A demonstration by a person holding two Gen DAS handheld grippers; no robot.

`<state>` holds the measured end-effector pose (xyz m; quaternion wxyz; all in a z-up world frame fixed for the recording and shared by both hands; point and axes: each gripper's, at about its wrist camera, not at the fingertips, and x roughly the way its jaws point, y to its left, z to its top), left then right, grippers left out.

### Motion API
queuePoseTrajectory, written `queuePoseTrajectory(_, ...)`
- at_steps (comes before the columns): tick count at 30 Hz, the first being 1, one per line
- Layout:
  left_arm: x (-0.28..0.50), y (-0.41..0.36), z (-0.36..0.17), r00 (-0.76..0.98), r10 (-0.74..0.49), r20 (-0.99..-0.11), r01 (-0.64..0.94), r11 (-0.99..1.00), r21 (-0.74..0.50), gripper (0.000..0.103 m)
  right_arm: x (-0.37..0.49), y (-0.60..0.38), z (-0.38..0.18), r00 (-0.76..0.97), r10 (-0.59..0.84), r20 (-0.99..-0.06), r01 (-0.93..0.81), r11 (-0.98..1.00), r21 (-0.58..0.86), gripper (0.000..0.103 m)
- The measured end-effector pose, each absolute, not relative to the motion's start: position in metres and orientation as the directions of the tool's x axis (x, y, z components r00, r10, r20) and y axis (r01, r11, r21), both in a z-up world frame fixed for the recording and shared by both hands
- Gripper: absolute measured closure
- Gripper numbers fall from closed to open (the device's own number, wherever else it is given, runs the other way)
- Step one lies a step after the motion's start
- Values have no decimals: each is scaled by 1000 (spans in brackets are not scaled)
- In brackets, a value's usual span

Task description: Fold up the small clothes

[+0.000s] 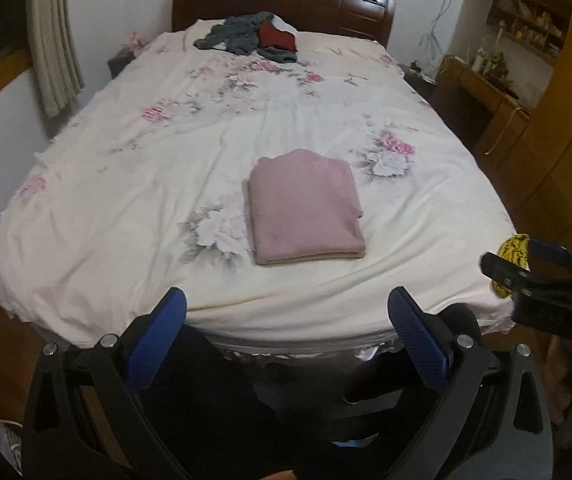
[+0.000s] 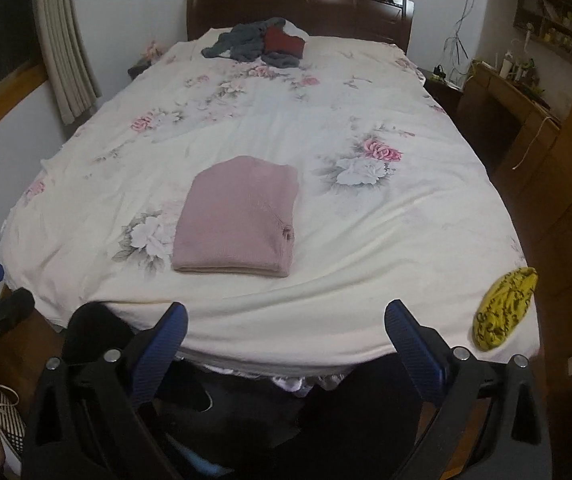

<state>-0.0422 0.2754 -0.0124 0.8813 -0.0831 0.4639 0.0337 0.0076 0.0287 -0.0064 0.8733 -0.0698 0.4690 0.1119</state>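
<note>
- The bed [image 1: 125, 168] has a white sheet with pink and grey flowers on it.
- A pink cloth [image 1: 306, 208] lies on the sheet, near the foot of the bed. It is folded into a neat, flat stack with straight sides.
- From the right camera the pink cloth [image 2: 237, 220] sits a little left of the middle, and a small dark mark shows near its right edge.
- The left gripper [image 1: 286, 312] hangs at the foot of the bed. Its two blue fingers [image 1: 161, 328] stand wide apart. Nothing is between them.
- The right gripper [image 2: 286, 320] hangs at the foot of the bed too. Its blue fingers [image 2: 410, 340] are also wide apart and hold nothing.
- Both grippers are apart from the pink cloth and do not touch it.
- A small yellow cloth [image 2: 504, 306] with dark marks lies at the near right corner of the bed, well apart from the pink cloth.
- Far away, by the dark wooden headboard [image 2: 346, 12], there is a messy pile of clothes [image 1: 249, 38]. It has grey pieces and one dark red piece.
- A pale curtain [image 1: 53, 48] hangs on the left wall.
- Wooden shelves [image 1: 526, 20] with small things stand on the right side of the room.
</note>
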Motion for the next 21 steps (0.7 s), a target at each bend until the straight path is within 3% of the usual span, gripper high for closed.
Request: queuePoseTrajectory(21, -42, 261, -21, 525, -9, -851, -141, 985, -97, 3, -6, 35, 6, 574, 119, -810, -260, 965, -43, 4)
